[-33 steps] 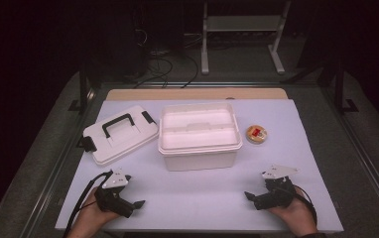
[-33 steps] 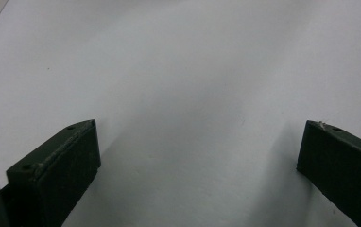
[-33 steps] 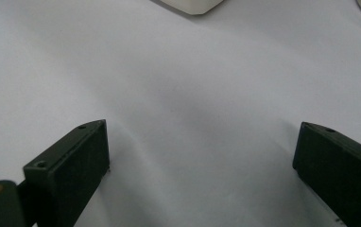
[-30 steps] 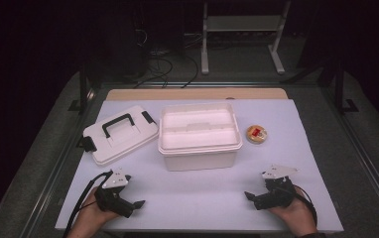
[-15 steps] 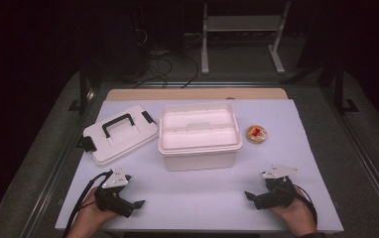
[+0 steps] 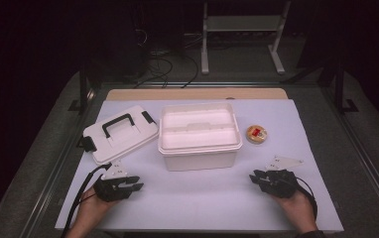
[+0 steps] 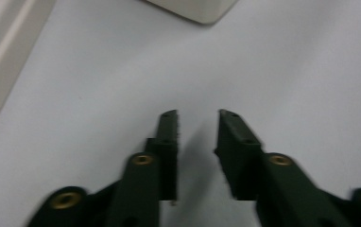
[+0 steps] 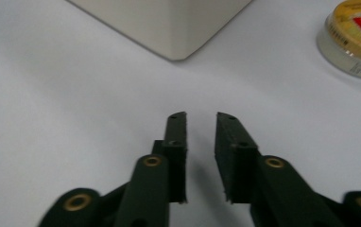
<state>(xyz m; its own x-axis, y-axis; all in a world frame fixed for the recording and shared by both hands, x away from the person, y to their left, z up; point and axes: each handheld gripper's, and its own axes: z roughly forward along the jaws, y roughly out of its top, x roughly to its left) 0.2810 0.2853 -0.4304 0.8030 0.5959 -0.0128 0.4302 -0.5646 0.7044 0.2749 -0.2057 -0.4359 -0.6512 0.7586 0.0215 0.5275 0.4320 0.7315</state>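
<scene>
Near the front edge of the table, both grippers sat where they had been a second before; hands unmoved. Change noted: jaws of the left gripper and the right gripper had just been closing, now a narrow gap, nothing between the pads, neither gripping. Count: one white box, open, at table centre; one lid with black handle, just left of the box; one round tin, right of the box, near but apart. Two grippers, each in front of the box, well apart.
</scene>
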